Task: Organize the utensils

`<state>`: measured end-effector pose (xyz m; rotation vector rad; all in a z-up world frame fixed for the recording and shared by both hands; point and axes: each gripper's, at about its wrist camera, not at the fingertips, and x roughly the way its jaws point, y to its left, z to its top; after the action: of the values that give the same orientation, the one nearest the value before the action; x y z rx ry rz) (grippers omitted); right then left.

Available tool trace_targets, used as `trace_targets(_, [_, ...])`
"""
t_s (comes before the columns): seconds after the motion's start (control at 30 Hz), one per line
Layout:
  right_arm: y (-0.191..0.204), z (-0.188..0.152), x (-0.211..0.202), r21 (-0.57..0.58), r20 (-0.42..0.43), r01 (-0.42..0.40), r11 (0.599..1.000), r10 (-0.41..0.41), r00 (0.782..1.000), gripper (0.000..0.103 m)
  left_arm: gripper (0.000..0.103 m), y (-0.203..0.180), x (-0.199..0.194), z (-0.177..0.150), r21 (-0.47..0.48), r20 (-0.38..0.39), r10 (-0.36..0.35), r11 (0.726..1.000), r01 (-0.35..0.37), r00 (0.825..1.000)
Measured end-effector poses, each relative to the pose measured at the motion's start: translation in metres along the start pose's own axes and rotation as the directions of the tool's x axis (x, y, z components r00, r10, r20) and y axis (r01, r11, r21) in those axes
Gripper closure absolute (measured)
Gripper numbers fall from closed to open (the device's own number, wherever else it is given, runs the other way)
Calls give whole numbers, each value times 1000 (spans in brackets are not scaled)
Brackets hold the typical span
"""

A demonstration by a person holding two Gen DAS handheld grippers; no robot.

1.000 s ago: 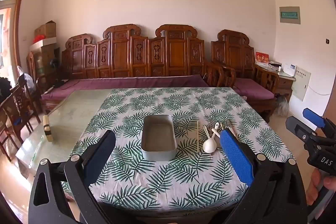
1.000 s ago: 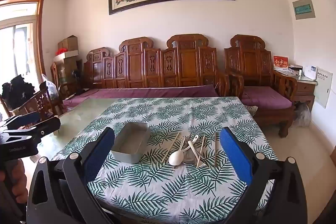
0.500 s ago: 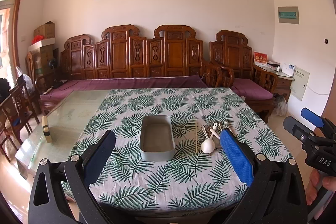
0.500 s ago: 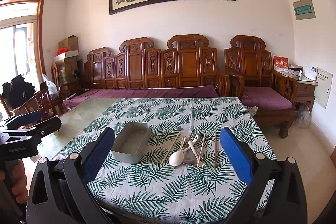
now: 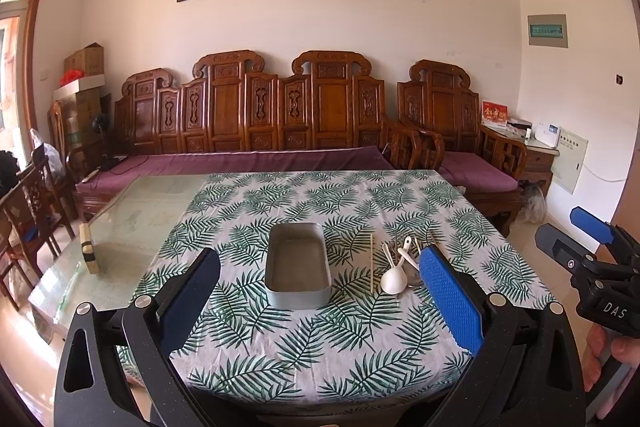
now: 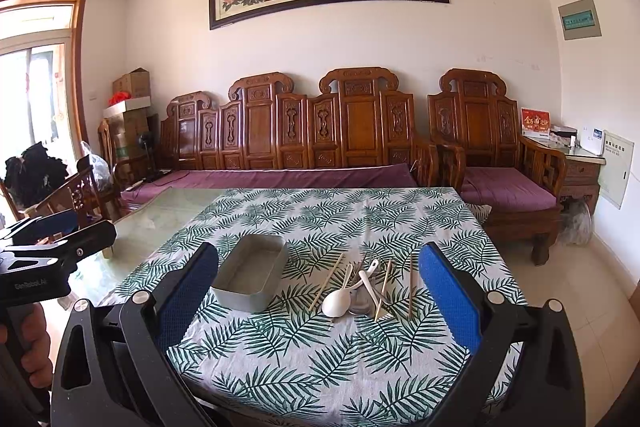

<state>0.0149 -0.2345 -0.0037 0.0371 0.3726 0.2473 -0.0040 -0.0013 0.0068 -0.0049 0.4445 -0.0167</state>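
Observation:
A grey metal tray point(image 5: 297, 265) point(image 6: 250, 277) sits empty on the leaf-print tablecloth point(image 5: 320, 339) point(image 6: 320, 351). To its right lies a loose pile of utensils: a white spoon point(image 5: 393, 279) point(image 6: 338, 301), a second white spoon point(image 6: 370, 285), a metal spoon point(image 6: 360, 301) and several wooden chopsticks point(image 5: 371, 263) point(image 6: 410, 285). My left gripper point(image 5: 320, 301) is open and empty, held back from the table's near edge facing the tray. My right gripper point(image 6: 320, 301) is open and empty, facing the utensil pile. Each gripper shows at the edge of the other's view.
The bare glass table top point(image 5: 132, 211) extends left of the cloth, with a small wooden block point(image 5: 89, 247) on it. A carved wooden sofa point(image 5: 280, 131) with purple cushions stands behind the table. Wooden chairs point(image 5: 32, 211) stand at the left.
Both views have shifted only slightly; the grippers stay open and nothing on the table has moved.

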Motion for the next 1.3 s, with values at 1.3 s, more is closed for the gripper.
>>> trace_targets(1.3, [-2,1,-2,-3,2,-2,1000,2,1000,2,6,-3,-3,1,2,4,-3,1000,3,1000])
